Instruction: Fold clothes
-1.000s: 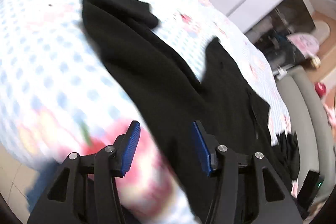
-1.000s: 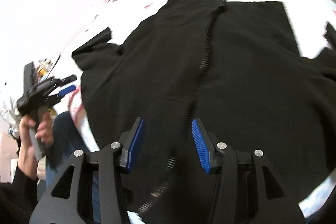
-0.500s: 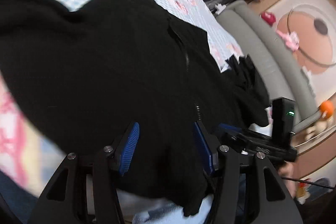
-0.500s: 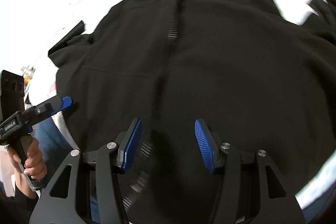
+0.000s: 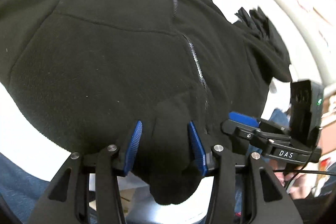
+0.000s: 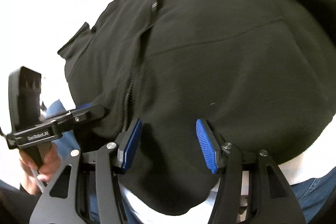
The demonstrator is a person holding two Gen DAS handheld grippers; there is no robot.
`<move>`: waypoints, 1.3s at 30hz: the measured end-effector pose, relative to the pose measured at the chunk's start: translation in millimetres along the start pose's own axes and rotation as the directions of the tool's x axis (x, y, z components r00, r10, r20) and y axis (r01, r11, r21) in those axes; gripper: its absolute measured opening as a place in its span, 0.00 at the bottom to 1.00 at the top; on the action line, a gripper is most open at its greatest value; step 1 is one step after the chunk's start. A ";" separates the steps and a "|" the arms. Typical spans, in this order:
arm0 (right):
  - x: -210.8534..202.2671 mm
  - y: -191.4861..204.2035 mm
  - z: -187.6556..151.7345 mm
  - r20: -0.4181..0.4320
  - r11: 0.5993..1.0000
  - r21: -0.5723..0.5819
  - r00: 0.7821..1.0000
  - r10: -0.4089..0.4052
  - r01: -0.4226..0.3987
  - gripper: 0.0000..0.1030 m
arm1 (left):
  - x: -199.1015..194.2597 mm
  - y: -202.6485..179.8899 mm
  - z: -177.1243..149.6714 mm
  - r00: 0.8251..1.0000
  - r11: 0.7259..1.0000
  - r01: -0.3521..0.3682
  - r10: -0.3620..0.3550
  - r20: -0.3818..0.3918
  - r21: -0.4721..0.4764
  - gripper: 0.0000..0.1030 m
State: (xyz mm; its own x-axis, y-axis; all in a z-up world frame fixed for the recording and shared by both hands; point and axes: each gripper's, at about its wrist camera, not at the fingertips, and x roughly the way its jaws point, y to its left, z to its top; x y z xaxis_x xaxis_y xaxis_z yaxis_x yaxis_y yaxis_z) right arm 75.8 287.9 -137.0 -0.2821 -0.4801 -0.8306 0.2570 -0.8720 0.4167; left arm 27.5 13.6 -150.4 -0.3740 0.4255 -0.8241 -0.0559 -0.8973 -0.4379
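You've barely begun — the black zip jacket [image 5: 117,51] lies unfolded on the bed [image 5: 19,119], its near hem between both half-open hand-held grippers — left hand-held gripper [image 5: 163,129] closing, right hand-held gripper [image 6: 169,127] opening, neither yet gripping.

Bright white bed surface [image 5: 23,119] underneath; pale grey padded rail [image 5: 298,20] beside it; room beyond blurred.

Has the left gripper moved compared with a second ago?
Yes. The left gripper has swung off the patterned bedsheet and across the black jacket, toward the zipper and the right gripper; its jaws are closing around the jacket's near edge.
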 end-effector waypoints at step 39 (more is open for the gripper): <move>-21.8 -101.3 273.1 0.193 0.988 0.069 0.969 -0.151 0.140 0.60 | 56.4 -3.2 201.5 0.986 0.990 0.132 -0.137 0.099 0.054 0.57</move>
State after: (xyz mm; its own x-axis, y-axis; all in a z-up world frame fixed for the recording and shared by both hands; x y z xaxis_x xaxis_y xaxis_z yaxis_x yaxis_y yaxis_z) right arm -196.4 360.4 -60.2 -0.4911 -0.3525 -0.7966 0.1507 -0.9350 0.3209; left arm -179.9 16.7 -123.1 -0.4525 0.5306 -0.7167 -0.1549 -0.8383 -0.5228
